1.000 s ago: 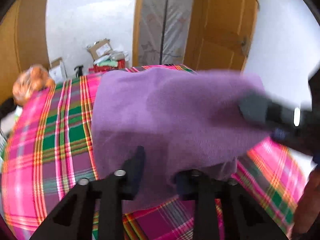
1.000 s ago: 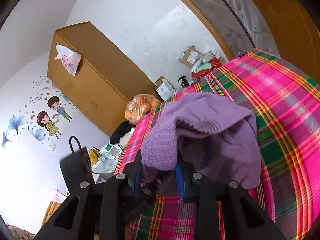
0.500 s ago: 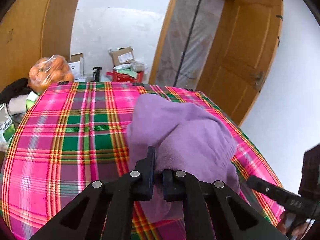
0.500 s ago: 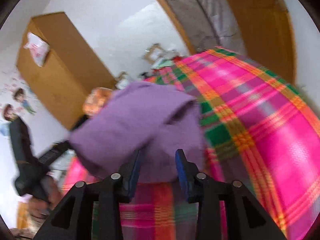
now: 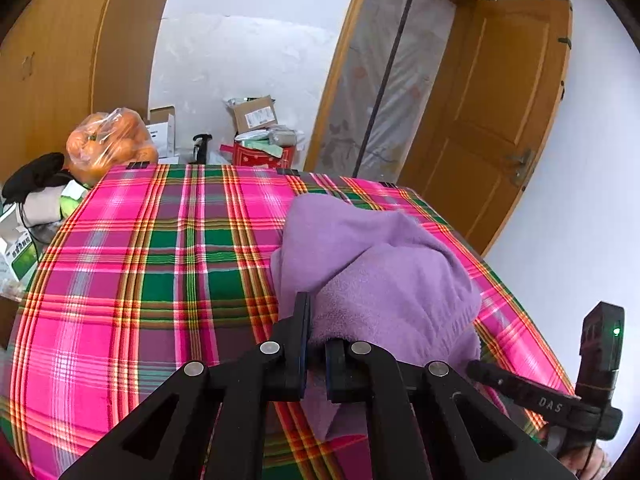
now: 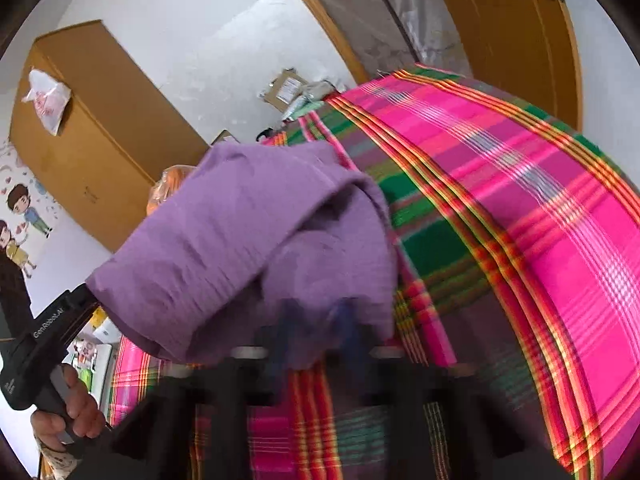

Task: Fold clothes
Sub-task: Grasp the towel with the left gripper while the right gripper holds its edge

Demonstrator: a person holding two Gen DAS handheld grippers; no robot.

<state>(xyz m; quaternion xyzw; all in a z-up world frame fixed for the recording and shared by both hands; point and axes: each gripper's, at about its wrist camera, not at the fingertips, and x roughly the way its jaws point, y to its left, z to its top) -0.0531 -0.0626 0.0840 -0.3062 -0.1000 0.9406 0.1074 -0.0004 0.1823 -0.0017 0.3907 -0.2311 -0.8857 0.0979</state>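
Purple fleece garment (image 5: 384, 276) lies bunched on the plaid tablecloth (image 5: 160, 264), toward the right side of the table as we see it in the left wrist view. The cloth is pink, green and orange check and covers the whole tabletop.

Left gripper (image 5: 316, 344): we note its two black fingers drawn close together with a fold of the purple fabric pinched between them at the near edge of the heap. The garment rises over the fingertips and drapes down on the near side.

Right gripper (image 6: 316, 332): the right wrist view is motion-blurred. Its blue-padded fingers (image 6: 348, 328) sit under the hanging lower edge of the garment with fabric between and around them; we cannot tell whether they grip the fabric or stand apart. In the left wrist view its black body shows at the lower right, beside the garment.

In the right wrist view a hand (image 6: 66, 412) grasps the left gripper's handle at the lower left.

Surroundings, left wrist view: a bag of oranges (image 5: 108, 144) beyond the far left corner of the table, cardboard boxes (image 5: 254, 114) against the white wall behind, an open wooden door (image 5: 500, 120) at right. Right wrist view: a wooden wardrobe (image 6: 88, 132) with cartoon wall stickers (image 6: 22, 208) beside it.
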